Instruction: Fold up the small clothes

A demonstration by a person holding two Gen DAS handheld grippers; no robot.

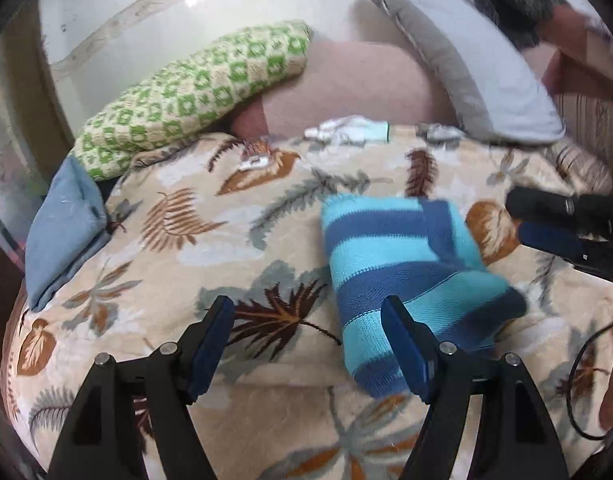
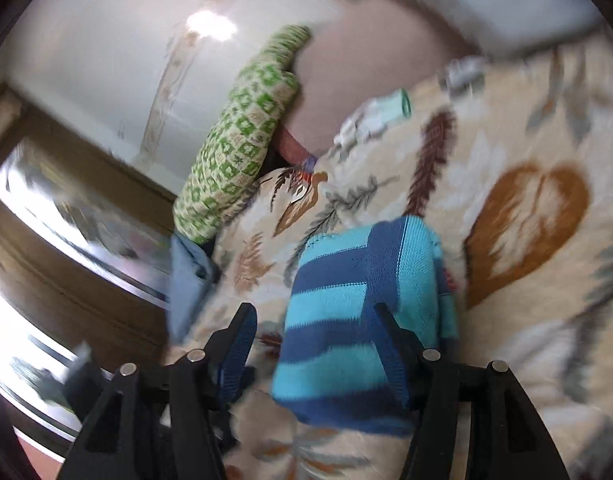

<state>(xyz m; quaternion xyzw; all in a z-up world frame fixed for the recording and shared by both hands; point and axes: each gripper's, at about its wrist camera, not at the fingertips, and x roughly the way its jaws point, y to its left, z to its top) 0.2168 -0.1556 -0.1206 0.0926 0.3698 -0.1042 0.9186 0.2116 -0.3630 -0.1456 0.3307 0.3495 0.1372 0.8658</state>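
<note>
Both claws hang open and empty over a bed as a small striped knit garment lies folded beneath them. Nearest the left claw (image 1: 308,340), its jaws spread wide, the right-hand blue pad overlaps the near edge of the blue-and-turquoise striped garment (image 1: 406,276); whether pad and cloth touch cannot be told. The garment sits just ahead and to the right of that claw, doubled into a compact block on the leaf-print blanket (image 1: 166,240). The right claw (image 2: 314,344), seen blurred in its own tilted view, also stands wide open with nothing held, the garment (image 2: 354,320) directly ahead between the lines of its fingers. In the left view the right claw's fingers (image 1: 554,224) appear beyond and to the right of the garment, clear of it.

Farther off, past the garment, small pale clothes (image 1: 346,130) wait near the blanket's far edge. Beyond and left of the left claw lie a folded light-blue cloth (image 1: 62,232) and a green-checked pillow (image 1: 194,96); a grey pillow (image 1: 478,64) leans far right.

By the look of it the striped piece is folded and released, so this fold appears finished. The next move likely calls for setting it aside or reaching across the blanket for one of the pale pieces, approaching low and pinching a single edge.
</note>
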